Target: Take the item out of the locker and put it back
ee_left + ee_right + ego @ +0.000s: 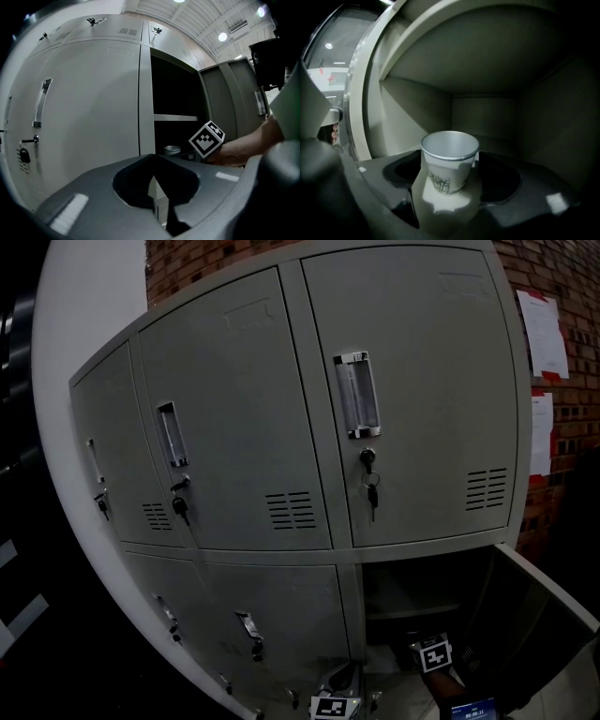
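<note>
A white paper cup [449, 161] with a dark printed pattern stands upright on the floor of the open bottom right compartment of the grey locker [281, 399]. My right gripper [449, 183] reaches into that compartment, and the cup sits between its wide jaws; a sliver of floor shows beside the cup, so the pads are off it. From the left gripper view the cup [172, 150] shows just beyond the right gripper's marker cube [207, 138]. My left gripper [153, 164] hangs outside the locker, low in front of the shut bottom door, jaws together and empty.
The compartment's door [539, 615] stands swung open to the right. A shelf [176, 117] crosses the compartment above the cup. The other locker doors are shut, with keys [371, 486] hanging in the locks. A brick wall with papers [544, 334] lies to the right.
</note>
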Motion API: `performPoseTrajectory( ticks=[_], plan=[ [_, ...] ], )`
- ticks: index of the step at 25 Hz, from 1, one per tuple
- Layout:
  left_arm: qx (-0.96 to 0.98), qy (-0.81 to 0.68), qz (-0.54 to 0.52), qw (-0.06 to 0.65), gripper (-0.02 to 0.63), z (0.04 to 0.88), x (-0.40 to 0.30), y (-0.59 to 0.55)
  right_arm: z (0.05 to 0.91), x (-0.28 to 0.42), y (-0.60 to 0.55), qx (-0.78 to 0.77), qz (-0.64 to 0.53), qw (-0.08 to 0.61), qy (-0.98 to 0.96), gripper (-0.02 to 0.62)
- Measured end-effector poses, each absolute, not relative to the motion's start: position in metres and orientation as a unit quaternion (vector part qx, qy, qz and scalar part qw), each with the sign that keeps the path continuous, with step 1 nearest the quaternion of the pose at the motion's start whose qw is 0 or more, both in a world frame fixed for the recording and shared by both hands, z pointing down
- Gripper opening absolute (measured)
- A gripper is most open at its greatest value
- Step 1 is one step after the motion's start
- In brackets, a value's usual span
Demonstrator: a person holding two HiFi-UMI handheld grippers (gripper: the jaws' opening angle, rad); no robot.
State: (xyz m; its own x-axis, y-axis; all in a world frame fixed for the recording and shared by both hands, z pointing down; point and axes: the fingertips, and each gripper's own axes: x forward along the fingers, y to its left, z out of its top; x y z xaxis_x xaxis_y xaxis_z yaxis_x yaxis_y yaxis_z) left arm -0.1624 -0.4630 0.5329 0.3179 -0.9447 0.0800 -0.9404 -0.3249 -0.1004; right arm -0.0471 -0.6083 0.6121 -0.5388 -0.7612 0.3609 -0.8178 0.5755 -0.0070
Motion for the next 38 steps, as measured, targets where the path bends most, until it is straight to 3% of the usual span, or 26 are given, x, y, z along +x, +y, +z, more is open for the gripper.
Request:
performPoseTrajectory(
  ticks=[10, 18, 29, 34, 38],
  plan=[
    [-0.810, 0.584, -0.048, 0.015, 0.002, 0.530, -0.154, -0.452, 0.584, -0.032, -0.566, 0.455, 0.059, 0.134, -0.878, 0.363],
    [-0.804, 0.594, -0.032, 0.002, 0.002, 0.521, -0.140, -0.425, 0.556, -0.022, -0.492, 0.436, 0.033, 0.100, -0.894, 0.306],
    [-0.803, 0.596, -0.027, -0.013, 0.002, 0.520, -0.111, -0.377, 0.530, 0.030, -0.385, 0.452, 0.018, 0.084, -0.888, 0.126],
    [-0.803, 0.596, -0.029, -0.013, 0.002, 0.521, -0.099, -0.342, 0.531, 0.058, -0.342, 0.458, 0.023, 0.081, -0.885, 0.013],
    [-0.804, 0.593, -0.029, -0.015, 0.002, 0.518, -0.090, -0.314, 0.534, 0.071, -0.313, 0.458, 0.028, 0.083, -0.885, 0.005]
  ],
)
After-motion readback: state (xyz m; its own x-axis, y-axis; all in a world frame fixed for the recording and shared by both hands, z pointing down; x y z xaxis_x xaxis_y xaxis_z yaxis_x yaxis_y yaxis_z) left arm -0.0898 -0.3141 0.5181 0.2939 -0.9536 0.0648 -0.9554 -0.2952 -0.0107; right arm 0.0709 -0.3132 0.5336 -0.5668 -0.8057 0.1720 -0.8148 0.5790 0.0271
